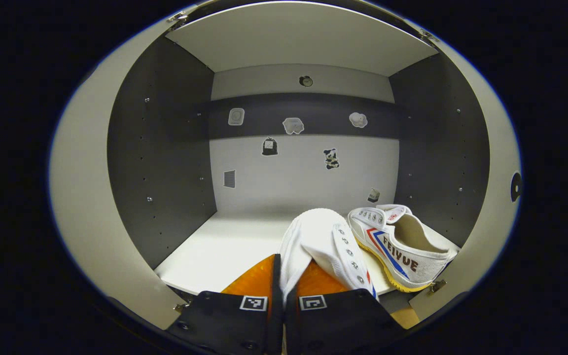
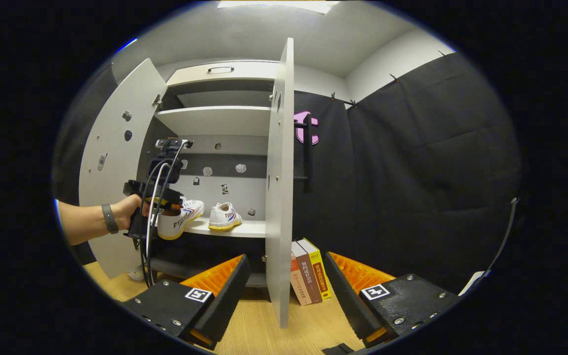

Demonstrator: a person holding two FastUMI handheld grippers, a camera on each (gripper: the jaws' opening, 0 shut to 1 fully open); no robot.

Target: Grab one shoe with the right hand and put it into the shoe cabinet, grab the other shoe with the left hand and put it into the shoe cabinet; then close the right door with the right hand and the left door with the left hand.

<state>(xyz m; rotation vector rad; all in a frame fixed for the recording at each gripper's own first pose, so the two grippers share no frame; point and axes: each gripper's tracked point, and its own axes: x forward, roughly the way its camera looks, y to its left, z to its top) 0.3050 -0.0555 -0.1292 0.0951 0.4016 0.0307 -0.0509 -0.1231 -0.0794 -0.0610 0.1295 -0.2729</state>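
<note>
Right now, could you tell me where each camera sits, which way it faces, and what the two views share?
Left gripper view: rides the left gripper, at the cabinet's mouth, facing its back wall; its fingers pinch the held shoe, the placed shoe alongside.
Right gripper view: rides the right gripper, farther back and low, facing the right door edge-on; its open fingers show, books behind them.
Shared: both shoes and the shelf; here the left gripper and the hand holding it show too.
</note>
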